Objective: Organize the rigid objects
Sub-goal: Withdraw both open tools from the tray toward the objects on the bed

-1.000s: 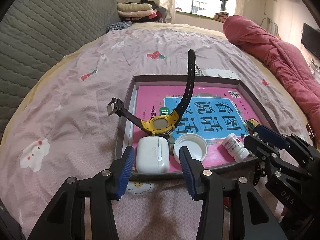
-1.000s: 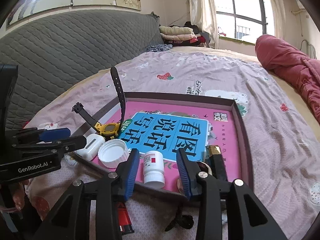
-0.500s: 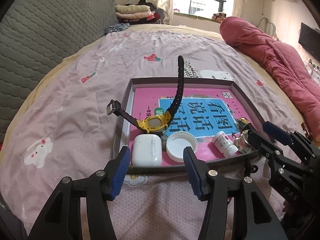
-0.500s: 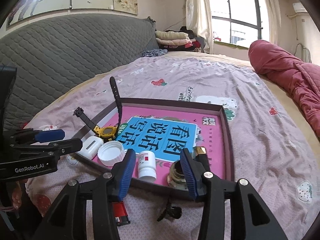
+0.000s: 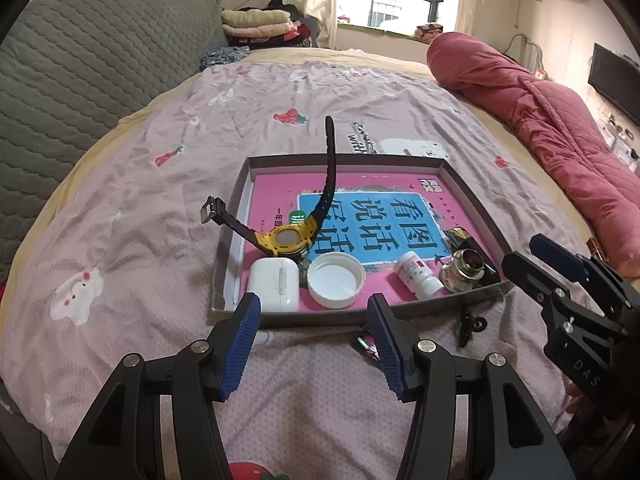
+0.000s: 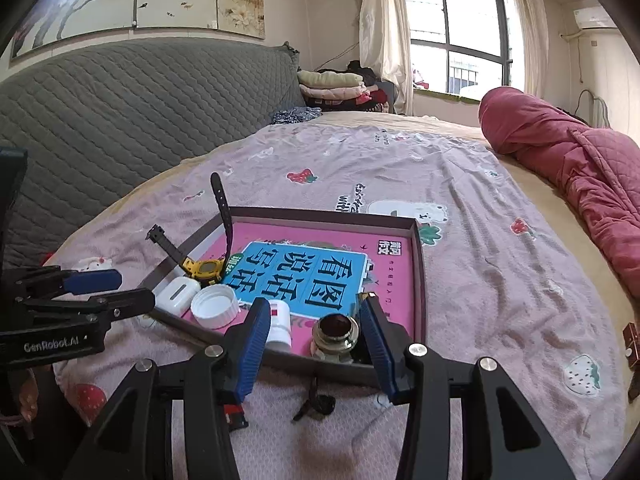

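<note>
Rigid objects lie along the near edge of a shallow tray (image 5: 472, 196) on the bed: both tongs stand spread and empty just short of it, their jaws having opened within the last second. Ahead of the left tongs (image 5: 314, 334) sit a white earbud case (image 5: 275, 285) and white cap (image 5: 336, 279); ahead of the right tongs (image 6: 314, 338) a small white bottle (image 6: 280, 326) and glass jar (image 6: 335, 334). A yellow watch (image 5: 286, 240) rests behind the case
</note>
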